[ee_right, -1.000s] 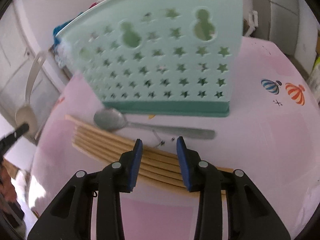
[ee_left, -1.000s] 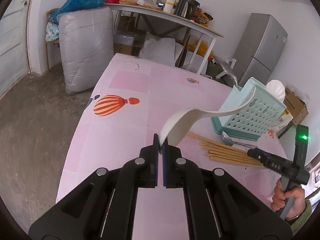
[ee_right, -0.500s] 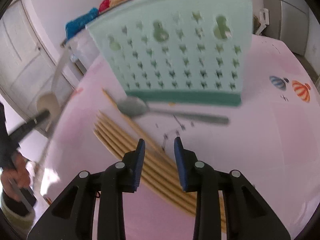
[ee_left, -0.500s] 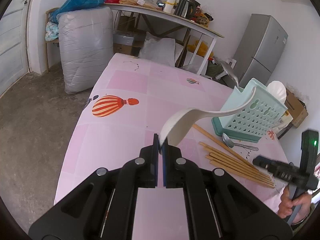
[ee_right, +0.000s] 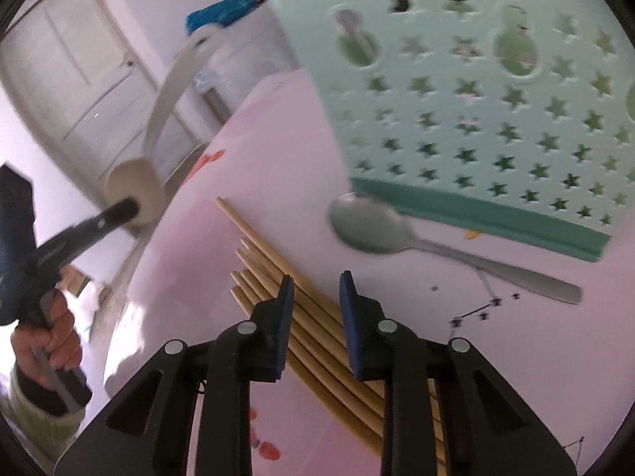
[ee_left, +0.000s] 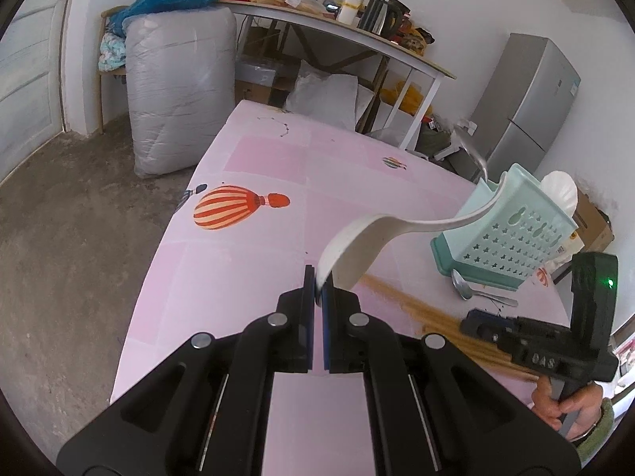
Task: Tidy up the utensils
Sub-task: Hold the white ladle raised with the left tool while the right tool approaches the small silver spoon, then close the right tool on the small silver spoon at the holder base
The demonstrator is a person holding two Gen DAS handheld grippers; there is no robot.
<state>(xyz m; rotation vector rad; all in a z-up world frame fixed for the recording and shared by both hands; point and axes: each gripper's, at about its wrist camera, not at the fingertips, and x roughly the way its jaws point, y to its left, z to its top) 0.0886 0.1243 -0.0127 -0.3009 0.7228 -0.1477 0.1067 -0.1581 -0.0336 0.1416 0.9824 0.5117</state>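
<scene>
The white ladle is kept clenched in the left claw, ready for the basket at right; the right claw, jaws just narrowing but unclenched, is lined over the chopsticks.

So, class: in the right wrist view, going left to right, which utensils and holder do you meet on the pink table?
White ladle in the other hand-held gripper → wooden chopsticks → metal spoon → mint utensil holder.
</scene>
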